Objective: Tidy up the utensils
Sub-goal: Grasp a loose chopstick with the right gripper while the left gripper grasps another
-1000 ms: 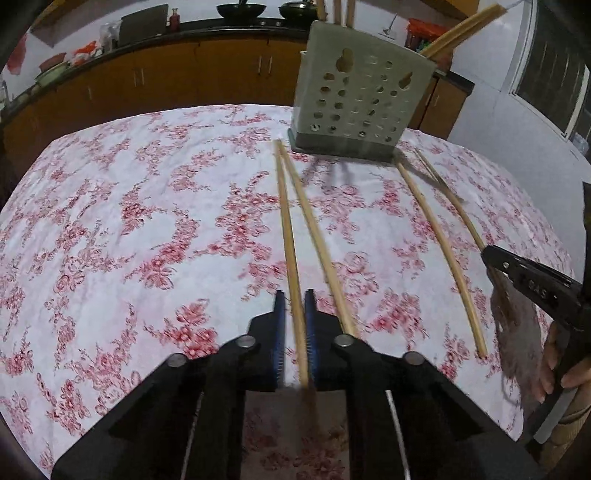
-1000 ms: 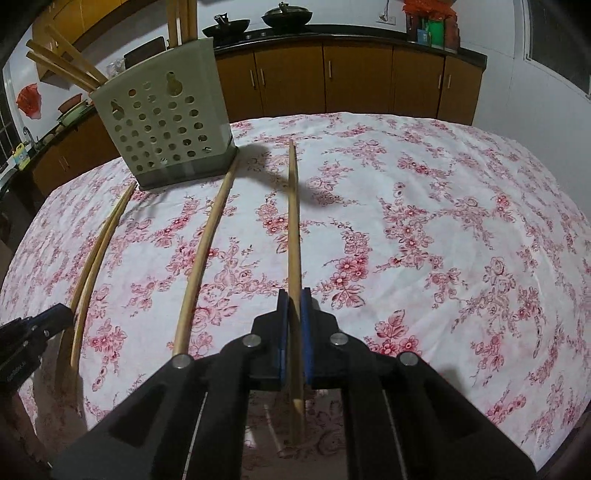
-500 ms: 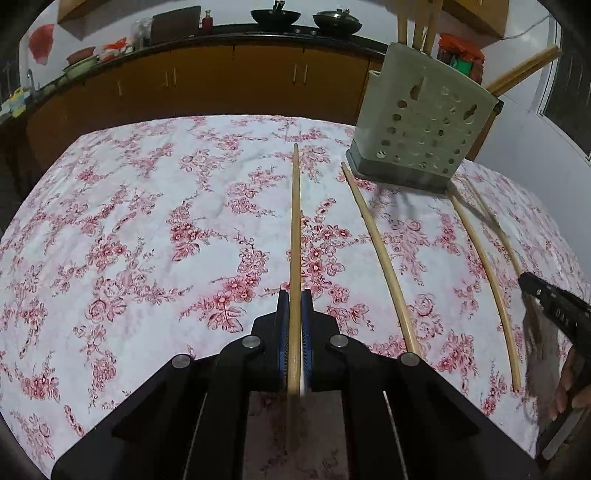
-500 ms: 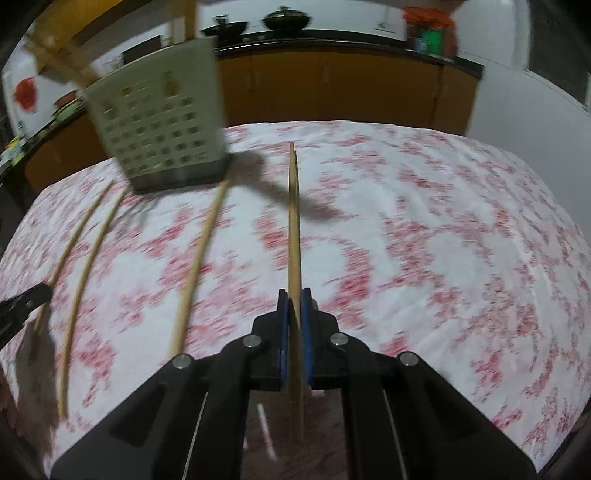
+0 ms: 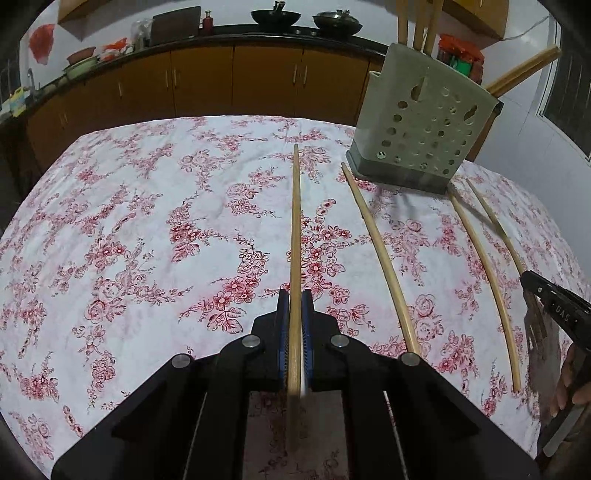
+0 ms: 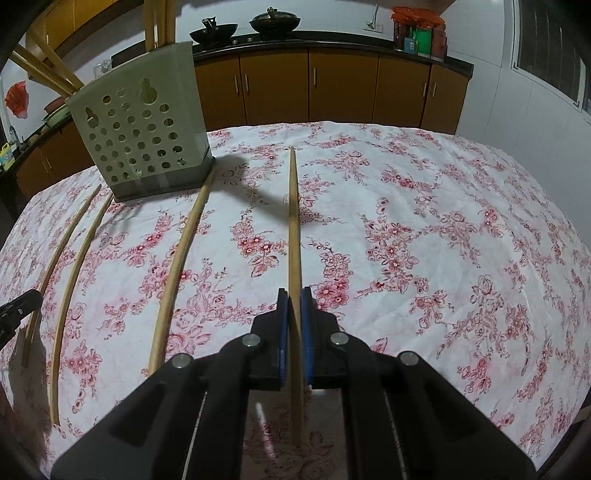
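Note:
My left gripper (image 5: 294, 295) is shut on a wooden chopstick (image 5: 295, 221) that runs straight ahead over the floral tablecloth (image 5: 147, 229). My right gripper (image 6: 294, 293) is likewise shut on a chopstick (image 6: 293, 214). In the left wrist view the right gripper (image 5: 528, 278) shows at the right edge, at the near end of the outermost stick (image 5: 496, 225). Two loose chopsticks (image 5: 380, 258) (image 5: 480, 258) lie between the held ones. The pale green perforated holder (image 5: 424, 125) (image 6: 140, 125) stands beyond them with several chopsticks (image 6: 44, 70) in it.
Brown kitchen cabinets (image 6: 332, 88) under a dark counter with two woks (image 5: 275, 16) run behind the table. A person's fingers (image 5: 570, 384) hold the right tool. The left gripper's tip (image 6: 33, 297) pokes in at the right view's left edge.
The left gripper's chopstick has swung left, away from the neighbouring stick it lay beside, and now points straight ahead. The right gripper and its stick have barely shifted.

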The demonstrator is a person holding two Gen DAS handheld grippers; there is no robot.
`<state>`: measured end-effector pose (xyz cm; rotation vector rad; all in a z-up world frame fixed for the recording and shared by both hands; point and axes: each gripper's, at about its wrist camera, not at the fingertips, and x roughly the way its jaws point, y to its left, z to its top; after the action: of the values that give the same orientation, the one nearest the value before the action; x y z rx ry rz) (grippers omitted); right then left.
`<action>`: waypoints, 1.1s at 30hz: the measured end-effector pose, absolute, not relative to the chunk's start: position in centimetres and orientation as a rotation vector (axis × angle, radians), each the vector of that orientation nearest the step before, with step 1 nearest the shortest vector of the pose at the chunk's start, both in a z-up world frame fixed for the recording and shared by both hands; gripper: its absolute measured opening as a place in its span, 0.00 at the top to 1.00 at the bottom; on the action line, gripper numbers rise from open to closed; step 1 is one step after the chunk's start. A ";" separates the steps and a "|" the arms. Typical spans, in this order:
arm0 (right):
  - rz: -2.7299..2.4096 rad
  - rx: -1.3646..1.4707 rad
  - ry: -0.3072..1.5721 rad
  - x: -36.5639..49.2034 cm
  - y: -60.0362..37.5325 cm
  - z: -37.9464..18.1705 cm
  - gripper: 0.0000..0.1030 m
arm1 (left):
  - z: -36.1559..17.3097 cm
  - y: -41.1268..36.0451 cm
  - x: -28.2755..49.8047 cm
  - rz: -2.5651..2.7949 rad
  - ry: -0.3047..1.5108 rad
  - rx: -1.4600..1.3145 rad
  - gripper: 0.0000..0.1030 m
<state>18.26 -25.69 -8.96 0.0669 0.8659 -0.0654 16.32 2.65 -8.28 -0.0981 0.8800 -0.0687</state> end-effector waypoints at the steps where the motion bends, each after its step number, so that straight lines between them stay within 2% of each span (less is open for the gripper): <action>1: -0.065 0.067 0.866 18.3 -25.7 -9.0 0.91 | -8.3 2.7 16.3 -0.070 0.880 -0.101 0.92; 33: -0.063 0.067 0.866 18.3 -25.6 -9.0 0.91 | -8.3 2.7 16.1 -0.071 0.879 -0.115 0.91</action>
<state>18.32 -25.58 -8.97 0.0671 0.8664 -0.0625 16.07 2.72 -8.29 -0.1146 0.8791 -0.0710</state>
